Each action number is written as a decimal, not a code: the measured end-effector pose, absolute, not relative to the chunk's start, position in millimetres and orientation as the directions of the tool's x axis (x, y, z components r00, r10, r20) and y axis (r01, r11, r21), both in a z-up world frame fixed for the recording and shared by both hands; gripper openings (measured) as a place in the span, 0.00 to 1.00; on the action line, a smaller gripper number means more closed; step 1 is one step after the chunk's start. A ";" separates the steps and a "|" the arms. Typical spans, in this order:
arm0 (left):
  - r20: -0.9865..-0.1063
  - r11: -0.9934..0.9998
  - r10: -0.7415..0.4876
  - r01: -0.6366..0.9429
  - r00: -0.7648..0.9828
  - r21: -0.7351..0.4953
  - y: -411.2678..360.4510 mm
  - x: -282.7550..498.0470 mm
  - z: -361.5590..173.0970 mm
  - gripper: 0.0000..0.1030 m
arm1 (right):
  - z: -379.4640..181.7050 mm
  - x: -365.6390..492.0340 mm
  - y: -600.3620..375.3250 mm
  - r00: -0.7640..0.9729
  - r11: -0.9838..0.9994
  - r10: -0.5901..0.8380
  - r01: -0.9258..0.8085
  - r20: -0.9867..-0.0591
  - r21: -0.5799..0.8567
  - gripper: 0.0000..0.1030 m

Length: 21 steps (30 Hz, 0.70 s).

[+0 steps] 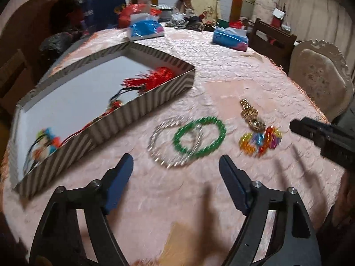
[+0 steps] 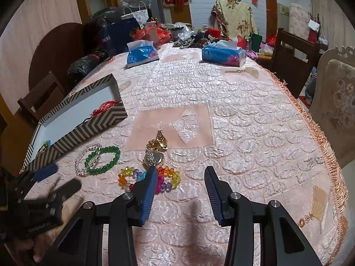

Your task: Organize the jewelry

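Bracelets lay loose on the pink tablecloth (image 2: 244,133), not yet in the striped box (image 1: 142,108). The green bead bracelet (image 1: 199,137) lay flat, partly on top of the clear bead bracelet (image 1: 162,141), so the two rings crossed and touched. Both sat straight ahead of the left gripper (image 1: 176,166), a little past its tips. The green one was wider from side to side than from front to back.

The left gripper had its fingers spread wide and held nothing. The box was off to its left, with red tassels (image 1: 153,77) and cords already inside.

The colorful bead bracelet (image 2: 150,177) lay just in front of the right gripper (image 2: 180,175), a bit to the left, partly hidden behind its left finger. The gold watch (image 2: 155,153) lay just past it, its band pointing away. The right gripper was spread wide too and held nothing.

I think the left gripper was nearer the green ring and the box, so that pick looked like its job. Grabbing one ring without dragging the other could be tricky.
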<state>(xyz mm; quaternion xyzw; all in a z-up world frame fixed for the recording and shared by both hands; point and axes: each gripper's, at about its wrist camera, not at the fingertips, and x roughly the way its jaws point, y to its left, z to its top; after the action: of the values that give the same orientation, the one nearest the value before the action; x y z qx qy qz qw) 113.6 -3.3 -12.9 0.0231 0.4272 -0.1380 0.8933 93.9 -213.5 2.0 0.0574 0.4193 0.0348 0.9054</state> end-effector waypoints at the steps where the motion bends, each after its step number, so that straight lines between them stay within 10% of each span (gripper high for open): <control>1: -0.773 0.959 -0.230 0.271 0.591 -0.079 -6.3 118.8 -13.3 0.74 | 1.9 93.8 -214.6 0.645 0.991 0.113 -0.013 -0.756 0.137 0.41; 6: -0.785 0.962 -0.206 0.266 0.584 -0.054 -13.0 137.7 -18.9 0.73 | 2.8 93.9 -216.5 0.646 0.989 0.122 -0.015 -0.754 0.148 0.41; 14: -0.775 0.951 -0.277 0.275 0.568 -0.139 -2.5 133.6 -20.4 0.17 | 2.9 94.7 -216.3 0.644 0.988 0.125 -0.013 -0.754 0.152 0.41; 21: -0.745 0.946 -0.304 0.279 0.594 -0.164 12.1 114.7 -11.1 0.06 | 2.8 95.0 -216.9 0.643 0.989 0.120 -0.014 -0.756 0.145 0.41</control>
<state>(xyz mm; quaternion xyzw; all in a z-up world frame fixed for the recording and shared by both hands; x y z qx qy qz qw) 114.7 12.1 -11.1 -0.0149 0.4198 -0.1635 0.8926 95.0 -216.9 2.8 0.0628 0.4207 0.0372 0.9043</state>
